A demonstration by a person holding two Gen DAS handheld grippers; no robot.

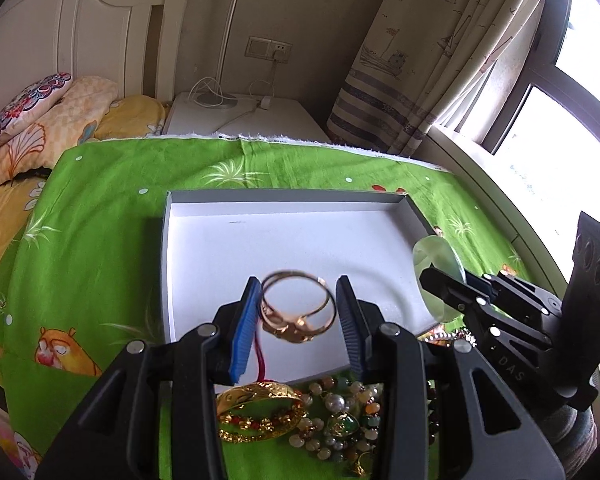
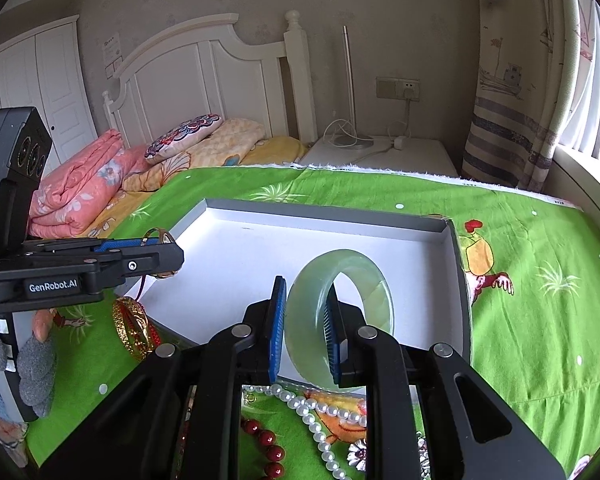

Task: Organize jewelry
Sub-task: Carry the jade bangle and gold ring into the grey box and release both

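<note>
My left gripper [image 1: 298,300] holds a thin gold double-ring bracelet [image 1: 300,306] between its blue pads [image 1: 246,328], over the near edge of the shallow white tray [image 1: 284,204]. A red cord hangs from it. The left gripper also shows in the right wrist view [image 2: 160,250]. My right gripper [image 2: 306,320] is shut on the rim of a pale green jade bangle [image 2: 342,312], upright over the tray's near right part [image 2: 458,280]. The bangle also shows in the left wrist view [image 1: 436,258].
On the green printed cloth [image 1: 100,240] near me lie a gold bangle [image 1: 260,412], bead bracelets with a green stone [image 1: 342,424], a pearl string [image 2: 320,412] and dark red beads [image 2: 268,444]. Bed pillows [image 2: 184,140] and a white nightstand [image 2: 380,156] stand behind.
</note>
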